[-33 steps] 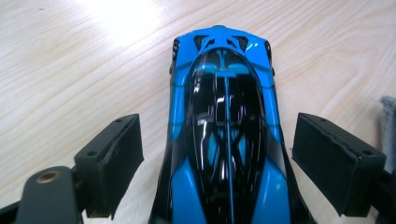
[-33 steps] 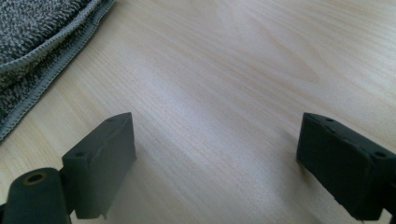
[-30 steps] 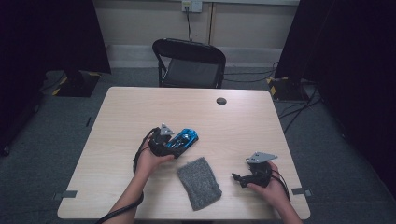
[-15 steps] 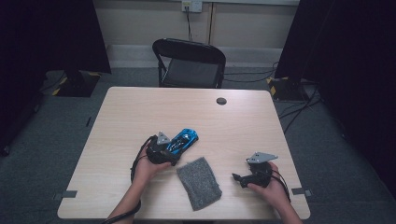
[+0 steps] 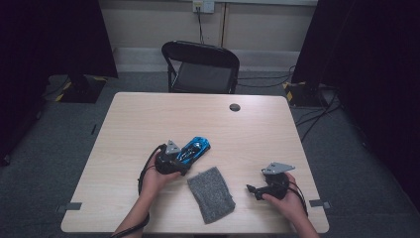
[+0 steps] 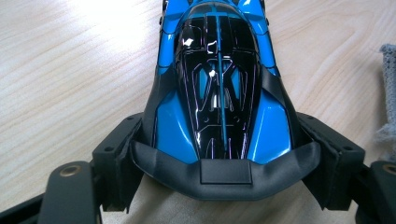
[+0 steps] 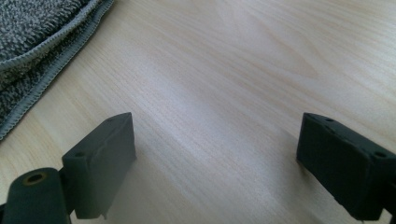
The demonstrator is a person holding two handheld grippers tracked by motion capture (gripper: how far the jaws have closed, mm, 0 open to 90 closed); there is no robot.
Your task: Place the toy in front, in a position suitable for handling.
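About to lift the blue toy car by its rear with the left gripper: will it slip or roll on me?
The blue toy car looks glossy and hard, so the left gripper pads, which have just been closing at its tapered rear flanks, may slide. It probably rolls freely on the smooth table if nudged. It seems stiff and likely light, though nose-heavy when held by the tail.

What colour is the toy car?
Glossy blue with a black top and black rear bumper; toy car shows best in the left gripper view.
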